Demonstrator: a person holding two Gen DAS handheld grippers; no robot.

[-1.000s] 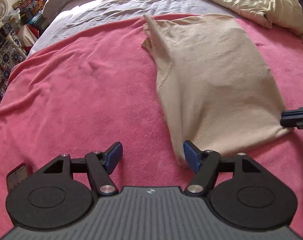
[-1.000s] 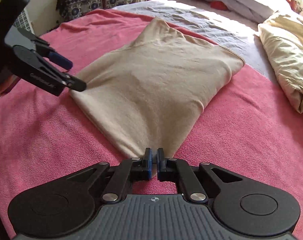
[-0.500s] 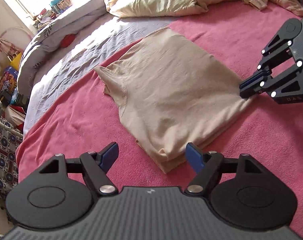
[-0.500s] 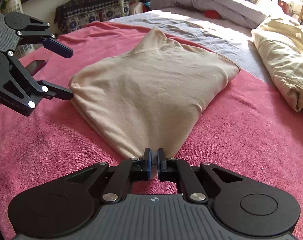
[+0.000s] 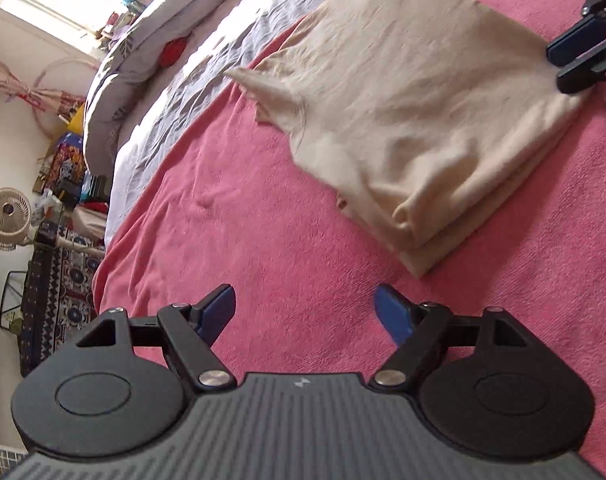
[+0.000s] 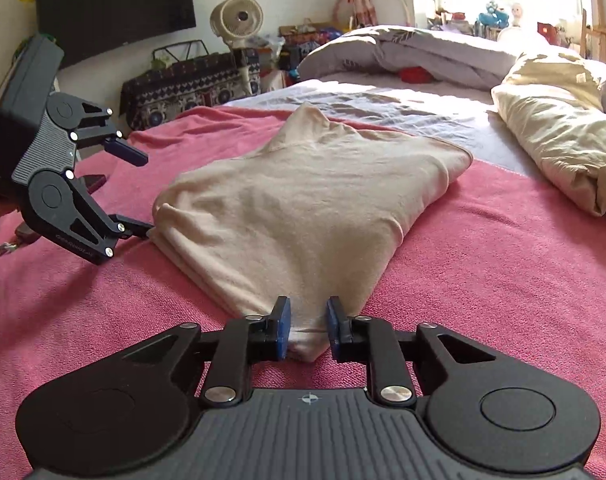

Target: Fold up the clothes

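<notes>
Beige shirt [image 6: 303, 216], doubled into layers, is laid flat on the pink blanket [image 6: 503, 280] of the bed, and it is judged soft, light and limp, likely to sag and slide apart unless all layers are pinched together at a corner or folded edge. The right hand-held gripper [image 6: 307, 330] is parted narrowly around the near corner, cloth between its pads without being squeezed. The left hand-held gripper [image 5: 305, 312] is spread wide, holding nothing, just short of the stacked edge.

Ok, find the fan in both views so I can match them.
Left wrist: the fan sits at the far left edge, about halfway down, beside the bed and below the window.
Right wrist: the fan stands at top centre-left, against the wall behind the bed.
Shared landmark: the beige shirt on the pink blanket.
</notes>
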